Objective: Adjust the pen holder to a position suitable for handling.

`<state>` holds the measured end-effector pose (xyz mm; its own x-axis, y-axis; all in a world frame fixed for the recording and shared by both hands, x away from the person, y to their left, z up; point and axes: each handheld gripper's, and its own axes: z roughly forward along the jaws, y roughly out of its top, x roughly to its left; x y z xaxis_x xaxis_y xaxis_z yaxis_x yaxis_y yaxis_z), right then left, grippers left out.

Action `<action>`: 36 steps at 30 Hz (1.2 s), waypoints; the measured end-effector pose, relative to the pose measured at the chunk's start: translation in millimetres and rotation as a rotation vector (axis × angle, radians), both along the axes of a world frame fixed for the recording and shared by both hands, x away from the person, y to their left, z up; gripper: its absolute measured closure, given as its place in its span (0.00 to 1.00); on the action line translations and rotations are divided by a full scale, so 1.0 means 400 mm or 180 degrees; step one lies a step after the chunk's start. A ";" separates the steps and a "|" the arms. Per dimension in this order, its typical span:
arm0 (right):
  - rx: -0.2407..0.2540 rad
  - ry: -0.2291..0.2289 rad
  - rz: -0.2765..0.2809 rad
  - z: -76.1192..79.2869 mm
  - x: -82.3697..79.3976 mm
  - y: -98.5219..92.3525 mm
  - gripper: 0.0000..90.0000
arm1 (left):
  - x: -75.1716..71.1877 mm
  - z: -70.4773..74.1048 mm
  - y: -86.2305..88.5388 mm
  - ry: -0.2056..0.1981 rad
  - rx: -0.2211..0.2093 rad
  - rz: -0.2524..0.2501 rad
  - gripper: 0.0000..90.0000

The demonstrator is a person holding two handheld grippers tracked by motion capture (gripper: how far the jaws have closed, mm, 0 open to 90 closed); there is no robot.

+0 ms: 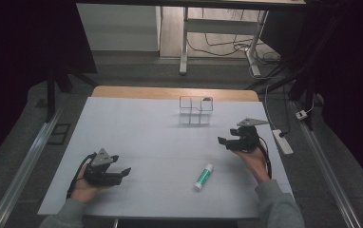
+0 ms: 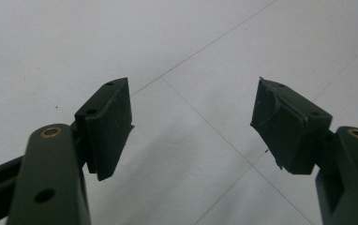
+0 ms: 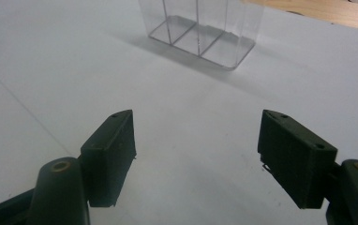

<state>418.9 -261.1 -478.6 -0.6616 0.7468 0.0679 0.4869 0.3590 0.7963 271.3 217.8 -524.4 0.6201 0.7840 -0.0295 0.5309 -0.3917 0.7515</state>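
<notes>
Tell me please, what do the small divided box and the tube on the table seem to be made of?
The divided box looks like clear hard plastic, perhaps acrylic: the table shows through its glossy walls and the partitions have sharp edges. The tube, maybe a glue stick, seems smooth opaque plastic with a green body and white ends; it is too small for more detail.

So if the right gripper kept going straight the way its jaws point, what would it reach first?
Probably the clear compartment box: it stands ahead of the open right gripper, with bare white table between; depth is hard to judge.
</notes>
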 end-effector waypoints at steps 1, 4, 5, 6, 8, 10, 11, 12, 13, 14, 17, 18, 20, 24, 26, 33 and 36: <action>-0.0001 -0.0015 -0.0024 0.004 0.009 0.001 0.32 | 0.000 0.000 0.000 0.0002 0.0003 -0.0002 0.32; 0.0013 -0.0011 -0.0044 0.010 0.023 0.003 0.32 | 0.000 0.000 0.000 0.0003 0.0000 0.0000 0.32; 0.0037 -0.0017 -0.0053 0.013 0.031 0.005 0.32 | 0.001 0.000 -0.001 0.0002 0.0003 0.0000 0.32; 0.0072 -0.0007 -0.0060 0.015 0.042 0.006 0.32 | 0.000 0.000 -0.001 -0.0002 0.0000 -0.0001 0.32; 0.0123 0.0043 -0.0104 0.019 0.068 0.008 0.33 | -0.001 0.001 0.000 -0.0005 -0.0001 -0.0001 0.32; 0.0120 0.0039 -0.0132 0.020 0.075 0.008 0.33 | -0.001 0.001 0.001 -0.0004 -0.0002 -0.0002 0.32; 0.0122 0.0076 -0.0175 0.020 0.091 0.009 0.34 | -0.001 0.000 0.002 -0.0004 0.0001 -0.0001 0.32; 0.0122 0.0076 -0.0175 0.020 0.091 0.009 0.34 | -0.001 0.000 0.002 -0.0003 -0.0001 0.0002 0.32; 0.0124 0.0070 -0.0185 0.019 0.097 0.008 0.34 | -0.001 0.000 0.002 -0.0002 -0.0003 0.0002 0.32; 0.0132 0.0072 -0.0222 0.018 0.105 0.009 0.35 | -0.001 0.000 0.003 -0.0003 0.0001 -0.0002 0.32; 0.0152 0.0077 -0.0298 0.015 0.128 0.007 0.46 | 0.001 -0.002 0.002 0.0012 -0.0001 -0.0006 0.32; 0.0152 0.0077 -0.0298 0.015 0.128 0.007 0.46 | 0.002 -0.002 0.001 0.0016 0.0008 -0.0010 0.32; 0.0153 0.0157 -0.0327 0.009 0.151 0.010 0.58 | 0.002 -0.002 0.001 0.0017 0.0011 -0.0017 0.32; 0.0161 0.0163 -0.0370 0.004 0.171 0.015 0.72 | 0.002 -0.003 0.004 0.0015 0.0006 -0.0013 0.32; 0.0126 0.0141 -0.0419 0.001 0.189 0.023 0.86 | 0.002 -0.003 0.005 0.0012 0.0000 -0.0009 0.32; 0.0180 0.0100 -0.0406 0.004 0.221 0.043 1.00 | 0.000 -0.003 0.009 0.0013 -0.0017 0.0009 0.32; 0.0177 0.0102 -0.0392 0.004 0.241 0.063 1.00 | 0.000 -0.002 0.008 0.0007 -0.0013 -0.0003 0.32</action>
<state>515.3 -235.9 -477.0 -0.5619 0.8168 0.1309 0.5501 0.2507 0.7966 271.4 221.0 -525.3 0.6207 0.7833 -0.0340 0.5322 -0.3890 0.7519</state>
